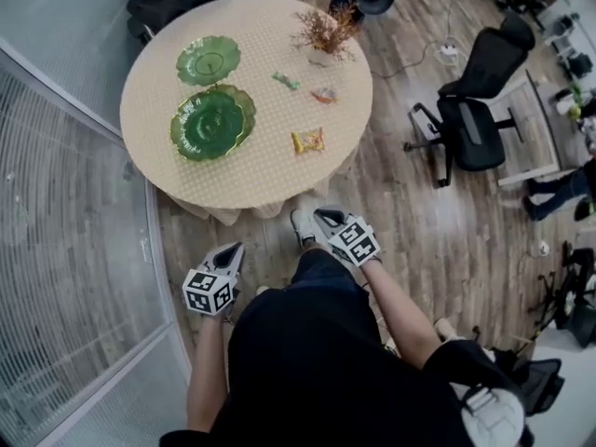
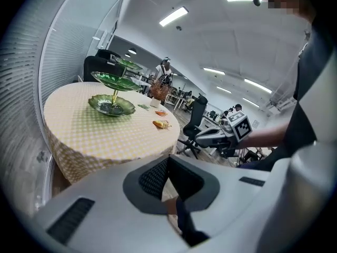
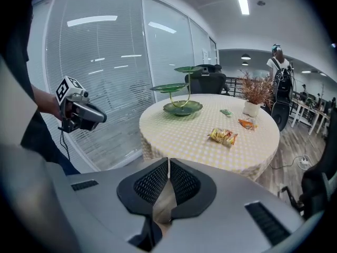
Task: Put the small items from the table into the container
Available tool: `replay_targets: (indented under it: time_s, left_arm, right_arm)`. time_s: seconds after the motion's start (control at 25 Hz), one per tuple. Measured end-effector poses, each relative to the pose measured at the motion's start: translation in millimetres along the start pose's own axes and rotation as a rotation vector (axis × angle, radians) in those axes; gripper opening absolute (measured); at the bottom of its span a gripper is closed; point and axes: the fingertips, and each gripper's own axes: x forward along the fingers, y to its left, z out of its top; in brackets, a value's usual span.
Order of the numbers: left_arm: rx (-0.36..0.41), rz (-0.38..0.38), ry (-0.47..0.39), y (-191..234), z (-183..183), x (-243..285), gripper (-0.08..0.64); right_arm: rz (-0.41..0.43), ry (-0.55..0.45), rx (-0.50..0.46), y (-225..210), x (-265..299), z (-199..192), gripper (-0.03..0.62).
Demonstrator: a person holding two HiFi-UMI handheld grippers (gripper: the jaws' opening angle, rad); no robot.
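At lower centre of the head view, the left tongs (image 1: 231,250) and right tongs (image 1: 328,216) are both fully closed and empty, short of the table (image 1: 270,180). Yellow packet (image 1: 308,141), green packet (image 1: 286,81) and orange packet (image 1: 324,95) lie on the table, right of the green tiered dish (image 1: 212,121).

The round checked table (image 1: 270,177) bears a green tiered stand (image 1: 212,121), a potted dried plant (image 1: 326,33), a green packet (image 1: 286,81), an orange packet (image 1: 324,94) and a yellow bag (image 1: 308,141).
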Motion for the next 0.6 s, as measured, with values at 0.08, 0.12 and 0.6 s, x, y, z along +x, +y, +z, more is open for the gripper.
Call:
replay_targets:
  time_s: [0.08, 0.12, 0.6]
  left_arm:
    - [-0.011, 0.01, 0.006, 1.7, 13.8, 21.0, 0.003]
    - [-0.017, 0.017, 0.006, 2.7, 21.5, 31.1, 0.003]
    - [-0.14, 0.196, -0.071, 27.5, 96.9, 99.1, 0.003]
  right_arm:
    - [0.021, 0.011, -0.033, -23.6, 12.0, 10.7, 0.031]
    - [0.033, 0.019, -0.052, -35.2, 17.9, 15.3, 0.031]
    - [0.19, 0.163, -0.395, -144.6, 89.4, 63.5, 0.137]
